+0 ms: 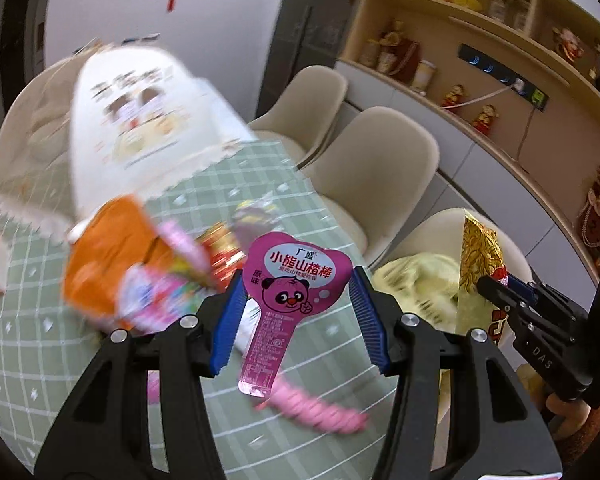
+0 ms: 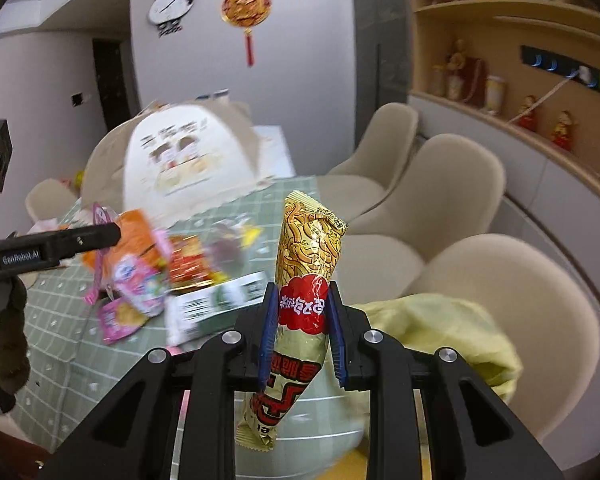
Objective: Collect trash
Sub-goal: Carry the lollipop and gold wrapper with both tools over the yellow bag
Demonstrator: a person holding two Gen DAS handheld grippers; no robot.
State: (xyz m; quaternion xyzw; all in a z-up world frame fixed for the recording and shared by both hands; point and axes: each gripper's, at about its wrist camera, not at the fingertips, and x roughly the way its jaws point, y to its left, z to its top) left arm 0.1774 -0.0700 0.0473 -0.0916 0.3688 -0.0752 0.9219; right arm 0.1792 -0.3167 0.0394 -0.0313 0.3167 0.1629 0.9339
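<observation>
My left gripper (image 1: pixel 298 276) is shut on a pink bear-print wrapper (image 1: pixel 296 272) with a heart-shaped head, held edge to edge between the blue pads above the table. My right gripper (image 2: pixel 302 288) is shut on a long gold and red snack wrapper (image 2: pixel 308 248) that stands upright between its pads. In the left wrist view the right gripper (image 1: pixel 496 286) shows at the right with the gold wrapper (image 1: pixel 480 256). In the right wrist view one of the left gripper's fingers (image 2: pixel 96 236) reaches in from the left. A blurred pile of wrappers (image 1: pixel 140 272) lies on the green checked tablecloth (image 1: pixel 40 340).
A white mesh food cover (image 2: pixel 188 160) stands at the table's far end. An orange bag (image 2: pixel 136 236), pink packs (image 2: pixel 140 288) and a white and green box (image 2: pixel 216 304) lie in the pile. Beige chairs (image 2: pixel 440 200) line the right side, one bearing a yellow-green bag (image 2: pixel 440 328). Shelves with figurines (image 1: pixel 460 96) run behind.
</observation>
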